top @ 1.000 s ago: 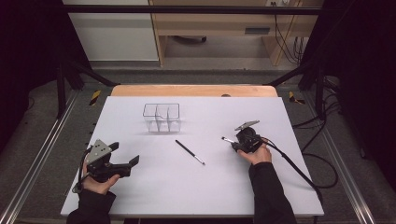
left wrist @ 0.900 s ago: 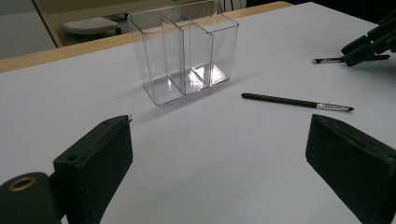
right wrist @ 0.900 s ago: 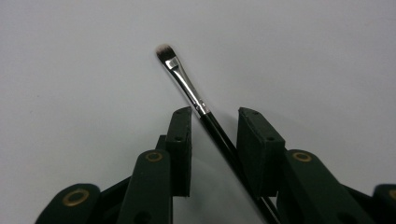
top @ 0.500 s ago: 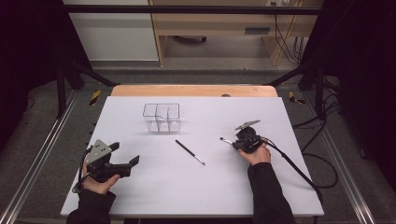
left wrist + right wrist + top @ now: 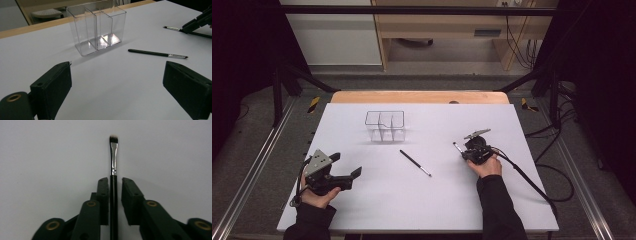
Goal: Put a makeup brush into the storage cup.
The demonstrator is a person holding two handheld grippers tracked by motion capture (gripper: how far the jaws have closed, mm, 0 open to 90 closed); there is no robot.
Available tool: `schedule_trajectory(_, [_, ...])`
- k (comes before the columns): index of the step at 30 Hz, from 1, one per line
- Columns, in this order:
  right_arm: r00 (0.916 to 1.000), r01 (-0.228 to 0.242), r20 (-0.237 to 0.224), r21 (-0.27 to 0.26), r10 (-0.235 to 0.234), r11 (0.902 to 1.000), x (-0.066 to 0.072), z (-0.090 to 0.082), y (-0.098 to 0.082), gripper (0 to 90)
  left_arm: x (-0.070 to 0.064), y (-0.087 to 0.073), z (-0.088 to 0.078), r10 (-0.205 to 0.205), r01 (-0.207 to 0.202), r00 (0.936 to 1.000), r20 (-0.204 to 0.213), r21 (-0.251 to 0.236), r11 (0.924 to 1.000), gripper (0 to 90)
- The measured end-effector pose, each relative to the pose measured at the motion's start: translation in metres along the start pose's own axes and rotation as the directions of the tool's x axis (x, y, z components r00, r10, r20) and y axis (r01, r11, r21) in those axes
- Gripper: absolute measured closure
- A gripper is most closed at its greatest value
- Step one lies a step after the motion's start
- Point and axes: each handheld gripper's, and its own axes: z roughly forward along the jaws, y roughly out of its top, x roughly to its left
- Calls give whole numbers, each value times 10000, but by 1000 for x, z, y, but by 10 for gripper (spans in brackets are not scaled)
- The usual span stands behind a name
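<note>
The right tongs (image 5: 115,180) had just been closing around the brush (image 5: 114,157). In the right gripper view the black handle lay between the two jaws. One pad touched the handle, and a narrow gap still showed on the other side. So the tongs were nearly together but, as far as I could see, not yet clamped on it. I judged that the grasp was about to be finished, and that lifting should wait until both pads pressed. The bristle end pointed straight ahead of these tongs and lay flat on the white surface (image 5: 512,200).

The left tongs (image 5: 118,66) stood wide apart, held nothing and touched nothing. Ahead of them and a little to the side lay a thin brush (image 5: 157,53), well apart from both tongs. Farther ahead stood the clear box (image 5: 97,30), upright, with three empty compartments. It was probably the place for the brushes.
</note>
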Motion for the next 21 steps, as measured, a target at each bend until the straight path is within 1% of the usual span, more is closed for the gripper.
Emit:
schedule_trajectory(2, [9999, 117, -96, -13, -117, 9999, 0, -4, 1, 706, 0, 0, 0, -10, 10, 10000, 5, -2, 10000, 77])
schedule_trajectory(3, [9999, 161, -38, -53, -161, 9999, -1, -6, 1, 693, 0, 0, 0, -9, 9, 10000, 5, 4, 10000, 77])
schedule_trajectory(5, [9998, 167, -116, 1, -167, 9999, -2, -11, 3, 675, 0, 0, 0, -1, 1, 10000, 18, 31, 10000, 77])
schedule_trajectory(6, [9997, 195, -161, 68, -193, 9998, -3, -14, 5, 668, 0, 0, 0, 8, -8, 10000, 18, 38, 10000, 77])
schedule_trajectory(7, [9998, 195, -107, 214, -192, 9996, -4, -16, 6, 660, 0, 0, 0, 8, -8, 10000, 18, 38, 10000, 77])
schedule_trajectory(9, [9994, 344, -85, 512, -340, 9981, -5, -17, 9, 653, -1, 0, 1, 30, -30, 10000, 41, 56, 10000, 77])
schedule_trajectory(10, [9992, 394, -49, 643, -392, 9972, -5, -18, 10, 652, -1, 0, 1, 40, -40, 10000, 43, 63, 10000, 77])
schedule_trajectory(13, [9985, 515, -221, 1080, -494, 9928, -4, -17, 15, 653, 0, 0, 1, 32, -33, 10000, 55, 74, 10000, 77])
schedule_trajectory(14, [9981, 595, -208, 1203, -574, 9910, -3, -15, 16, 656, 0, 0, 1, 31, -31, 10000, 59, 77, 10000, 77])
schedule_trajectory(19, [9977, 664, -276, 1705, -626, 9831, -3, -9, 15, 689, 0, 0, 1, 24, -25, 10000, 74, 90, 10000, 77])
schedule_trajectory(20, [9977, 664, -276, 1705, -626, 9831, -3, -9, 15, 689, 0, 0, 1, 24, -25, 10000, 74, 90, 10000, 77])
schedule_trajectory(21, [9973, 721, -266, 1896, -682, 9792, -2, -6, 15, 710, 0, 0, 1, 31, -32, 10000, 77, 106, 9999, 77])
